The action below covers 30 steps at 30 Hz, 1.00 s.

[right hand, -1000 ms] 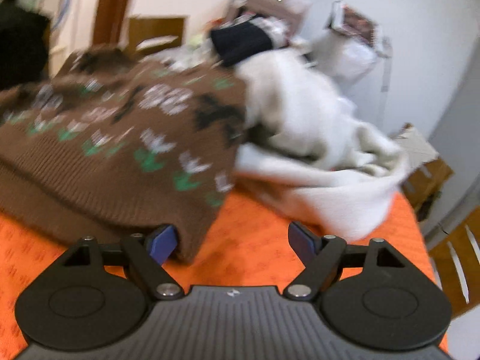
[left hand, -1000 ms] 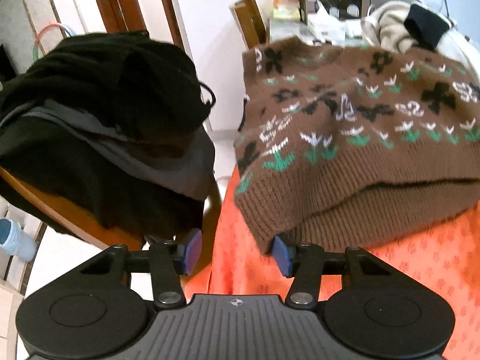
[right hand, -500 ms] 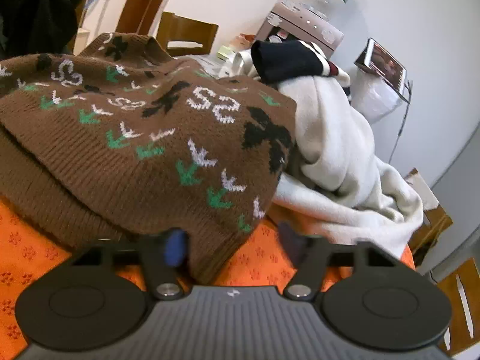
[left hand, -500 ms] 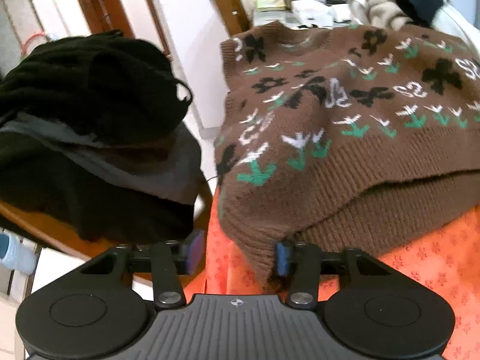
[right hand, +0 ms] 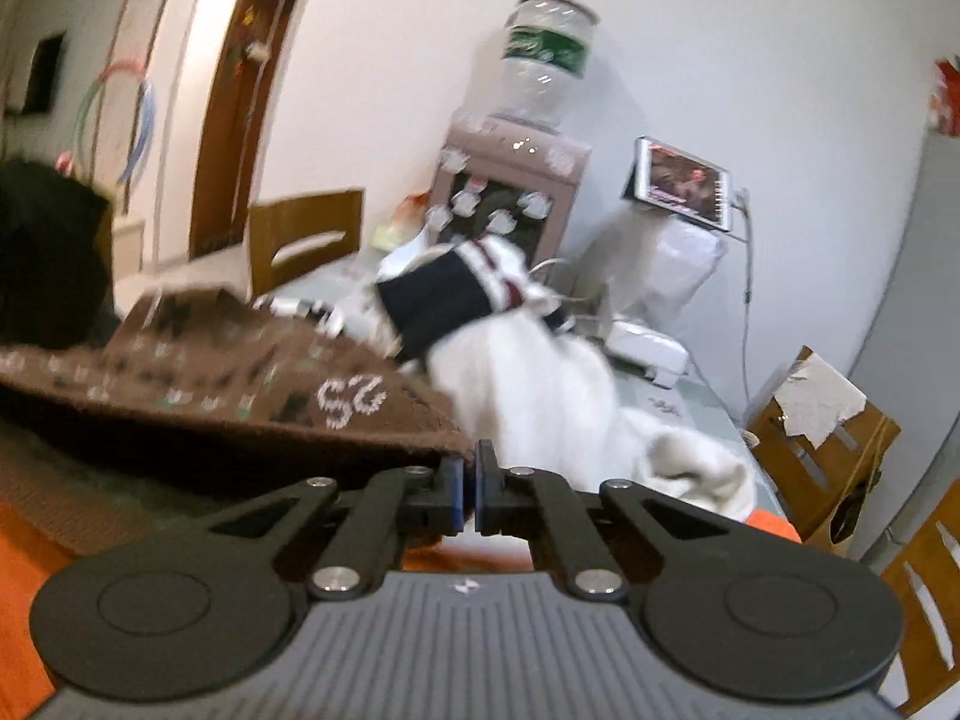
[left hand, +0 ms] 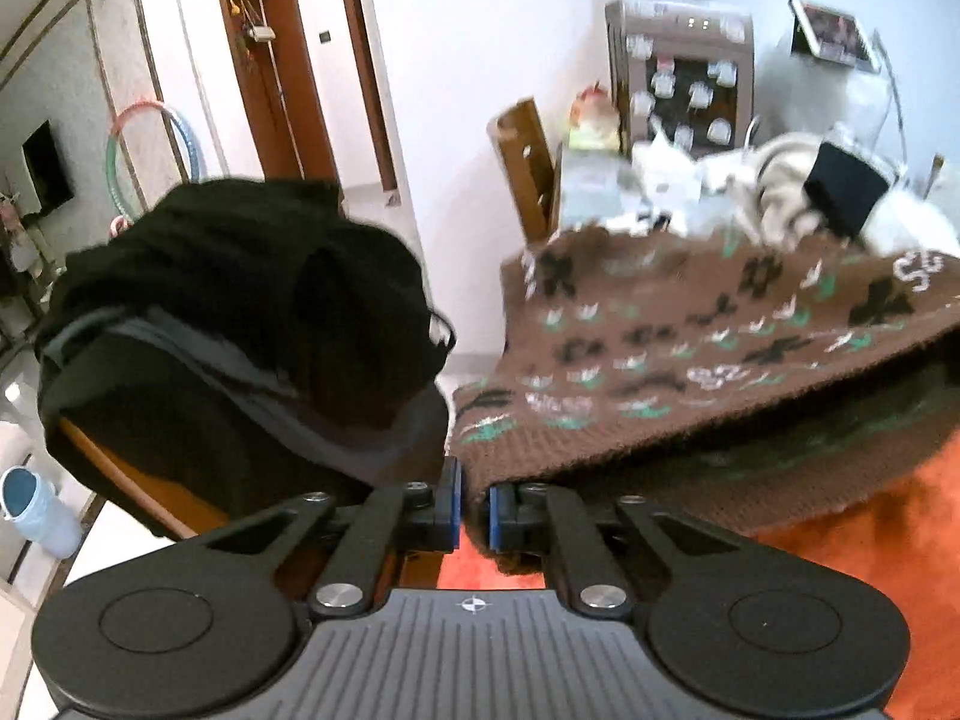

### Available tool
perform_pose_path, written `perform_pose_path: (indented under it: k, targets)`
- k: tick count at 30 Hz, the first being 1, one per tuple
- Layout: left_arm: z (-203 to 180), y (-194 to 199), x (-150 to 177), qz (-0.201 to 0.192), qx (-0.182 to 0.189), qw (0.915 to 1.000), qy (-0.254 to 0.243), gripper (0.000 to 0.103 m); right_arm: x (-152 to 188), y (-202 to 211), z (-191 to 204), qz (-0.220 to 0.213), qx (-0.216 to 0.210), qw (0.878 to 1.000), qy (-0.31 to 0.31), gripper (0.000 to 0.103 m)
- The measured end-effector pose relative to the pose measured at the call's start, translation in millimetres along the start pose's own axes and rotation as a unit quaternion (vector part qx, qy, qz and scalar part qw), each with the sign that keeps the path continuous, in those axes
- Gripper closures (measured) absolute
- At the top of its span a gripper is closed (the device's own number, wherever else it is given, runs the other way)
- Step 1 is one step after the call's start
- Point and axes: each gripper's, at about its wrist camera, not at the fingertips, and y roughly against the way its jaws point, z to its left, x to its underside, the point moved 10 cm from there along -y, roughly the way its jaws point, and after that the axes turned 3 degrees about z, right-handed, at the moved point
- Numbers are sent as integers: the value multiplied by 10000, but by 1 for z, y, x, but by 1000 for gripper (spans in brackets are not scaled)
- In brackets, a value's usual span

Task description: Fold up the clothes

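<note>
Left wrist view: your left gripper [left hand: 474, 501], wide open a second ago, is now pinched on the near left corner of the brown patterned sweater [left hand: 690, 360], hem raised off the orange tablecloth [left hand: 870, 516]. Right wrist view: your right gripper [right hand: 470, 495], likewise open before, is now clamped on the sweater's near right corner [right hand: 240, 384], beside the white garment pile [right hand: 540, 384]. Black clothing [left hand: 240, 312] stays draped on the chair. Status: both corners secured, hem lifted; the fold-over away from you appears ready to begin.

Orange tablecloth [left hand: 900, 516], brown sweater [left hand: 690, 360], white garment [right hand: 540, 384]
</note>
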Motion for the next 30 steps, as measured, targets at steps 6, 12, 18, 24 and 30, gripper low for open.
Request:
perform_pose_path:
  k: [6,12,18,24,30]
  targets:
    - [-9,57,-25,-398,-16,9992,-28,93,-28,17,-38,-193,-89,9989,-408,100]
    - [-16,132,-51,-819,-176,9965,31,93,-54,51,-71,-419,-457,9968,-507,100]
    - [-44,212,-71,-961,-104,9953,-59,94,-66,103,-116,-341,-1160,9926,-151,100]
    - [-104,289,-90,-1236,196,9914,-389,94,-66,164,-187,-40,-1559,9878,13,100]
    - [-159,316,-113,-1184,821,9884,-479,94,-71,230,-269,-70,-1382,9903,-131,100]
